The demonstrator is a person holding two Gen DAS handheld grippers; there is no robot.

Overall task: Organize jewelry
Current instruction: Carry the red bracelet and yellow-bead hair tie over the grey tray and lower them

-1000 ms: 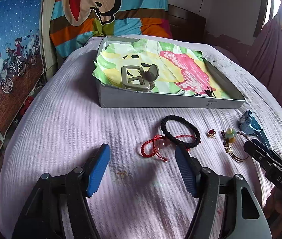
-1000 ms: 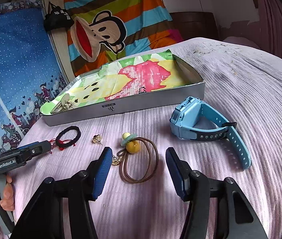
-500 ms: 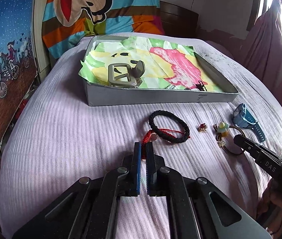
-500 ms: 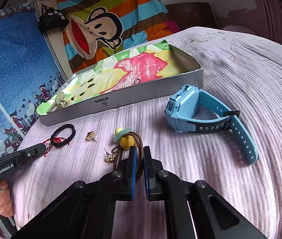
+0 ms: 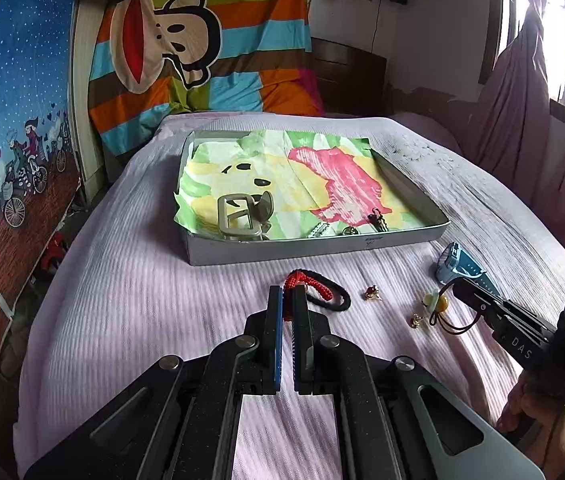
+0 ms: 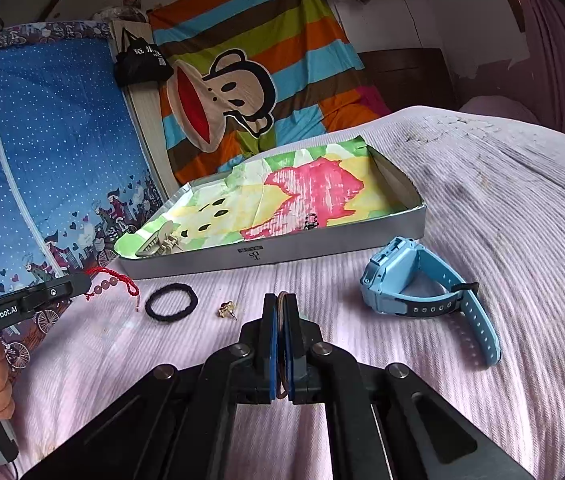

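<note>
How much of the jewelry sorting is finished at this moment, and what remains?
Done: the hair clip and a few small pieces already lie in the tray. In hand: the left gripper is shut on the red bracelet, the right gripper on the brown hair tie. Left on the bed: the black band, the earring and the blue watch.
</note>
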